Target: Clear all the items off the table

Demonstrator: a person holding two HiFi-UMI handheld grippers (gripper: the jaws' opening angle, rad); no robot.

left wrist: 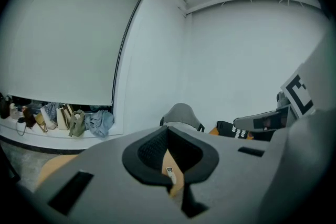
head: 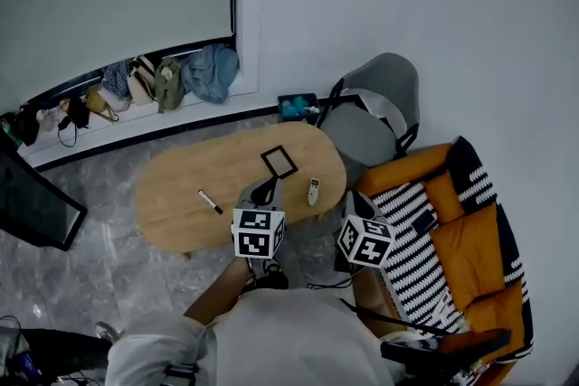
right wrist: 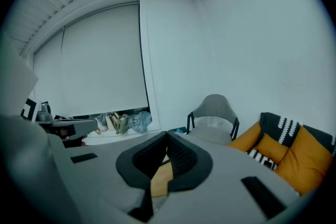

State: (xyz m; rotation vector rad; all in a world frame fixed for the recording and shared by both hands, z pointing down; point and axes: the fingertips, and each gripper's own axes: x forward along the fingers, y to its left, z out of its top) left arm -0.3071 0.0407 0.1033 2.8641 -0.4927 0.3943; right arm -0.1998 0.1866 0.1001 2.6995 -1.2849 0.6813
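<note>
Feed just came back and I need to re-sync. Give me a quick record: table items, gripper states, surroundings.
table: oval, wooden table
items on it: square frame, pen, remote
items left: three
left gripper: shut, empty, at the table's near edge
right gripper: shut, empty, just off the table's end by the sofa
nearby: grey chair, orange sofa

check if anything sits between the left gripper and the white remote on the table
Nothing visible does: only bare table lies between the left gripper and the remote. The black frame sits farther back, the pen off left.
</note>
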